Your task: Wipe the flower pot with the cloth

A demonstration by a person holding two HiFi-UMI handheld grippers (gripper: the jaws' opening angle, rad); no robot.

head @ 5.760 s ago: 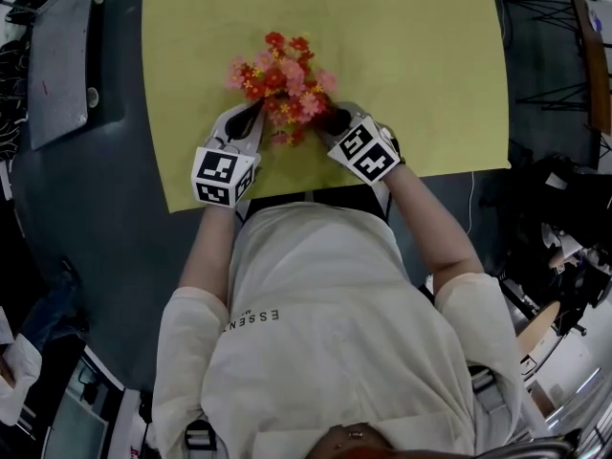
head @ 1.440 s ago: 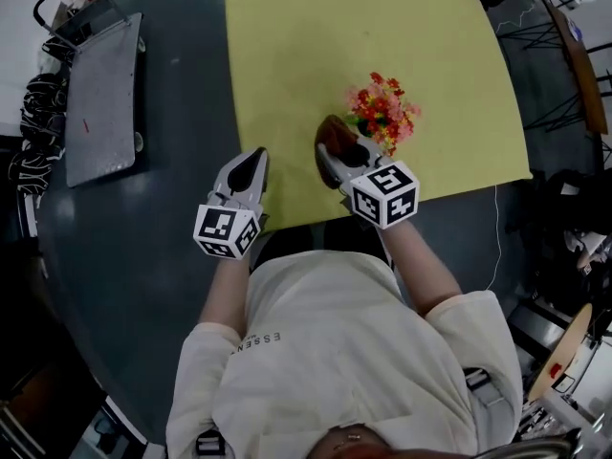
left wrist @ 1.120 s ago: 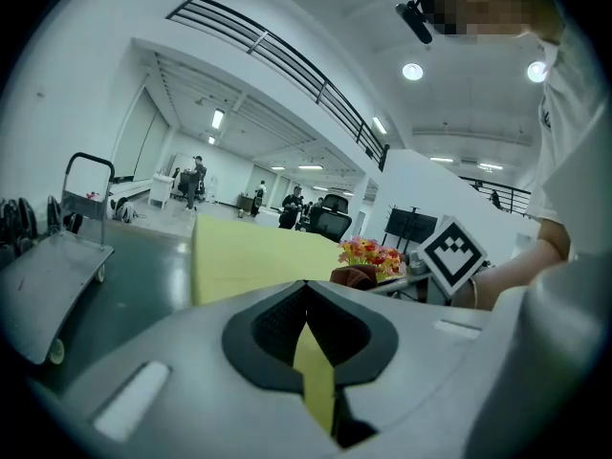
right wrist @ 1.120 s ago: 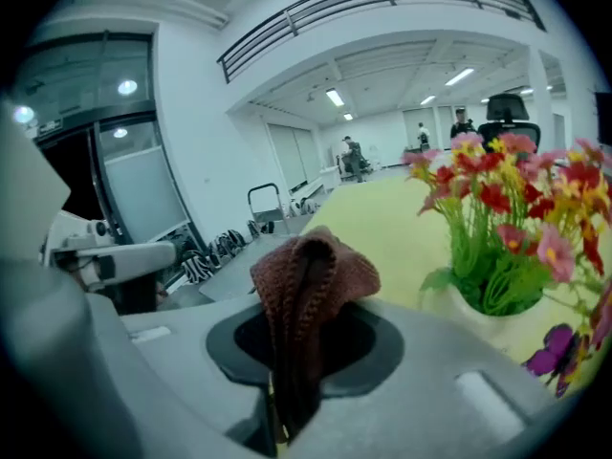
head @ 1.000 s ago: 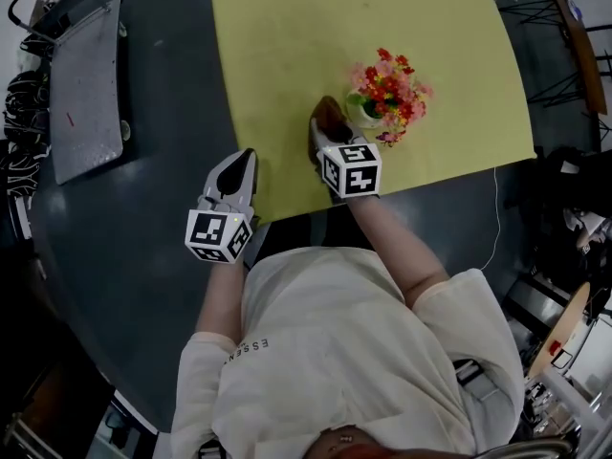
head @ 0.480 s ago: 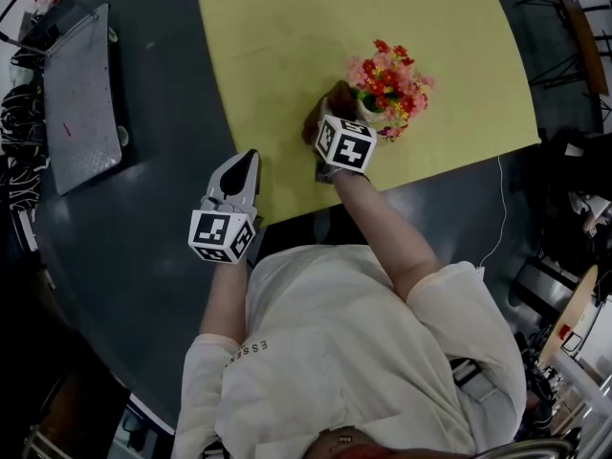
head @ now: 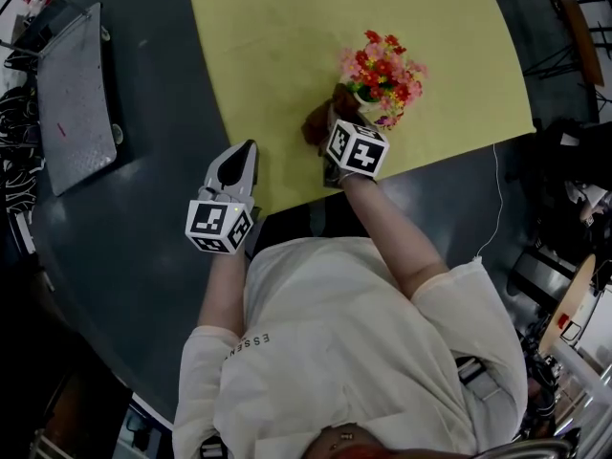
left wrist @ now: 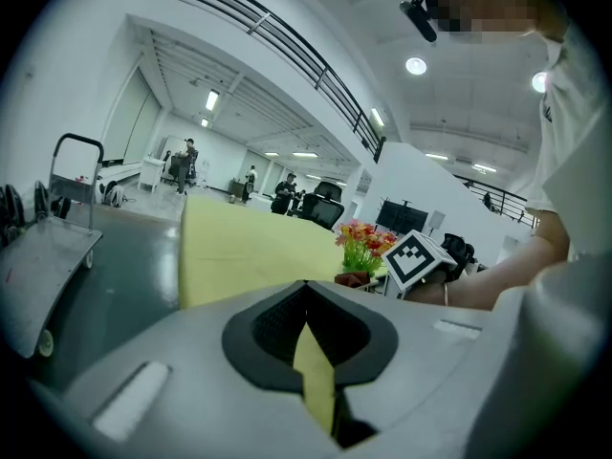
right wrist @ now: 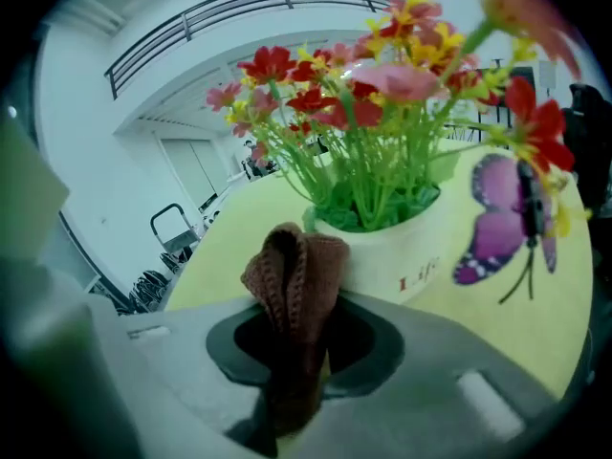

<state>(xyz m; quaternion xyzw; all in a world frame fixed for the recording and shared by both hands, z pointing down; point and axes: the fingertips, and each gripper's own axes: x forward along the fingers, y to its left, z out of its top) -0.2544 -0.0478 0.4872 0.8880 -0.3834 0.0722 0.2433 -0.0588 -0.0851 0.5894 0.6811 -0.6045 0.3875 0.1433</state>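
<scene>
Item one, your right gripper (head: 335,128): jaws clenched on a brown knitted cloth (right wrist: 295,280), which stands bunched above the pads and hangs in a fold below them. Item two, the cloth's position: directly in front of the pot (right wrist: 406,251), at its near-left side as the head view shows it; whether the cloth touches the wall or stops just short cannot be told. Item three, the pot: white, round, upright, with small red lettering on its wall, standing on the yellow mat (head: 287,36) near the mat's near edge. Item four, contents of the pot: a bunch of red, pink and yellow flowers (right wrist: 354,84) on green stems, with a purple butterfly (right wrist: 502,218) on a stalk at the right side. Item five, your left gripper (head: 246,154): jaws closed together with nothing held, a strip of the mat showing through the slit between them; it is tipped over the mat's near-left corner, well apart from the pot. Item six, the dark table (head: 143,228) under the mat, bearing a grey tray (head: 72,94) at the far left.
</scene>
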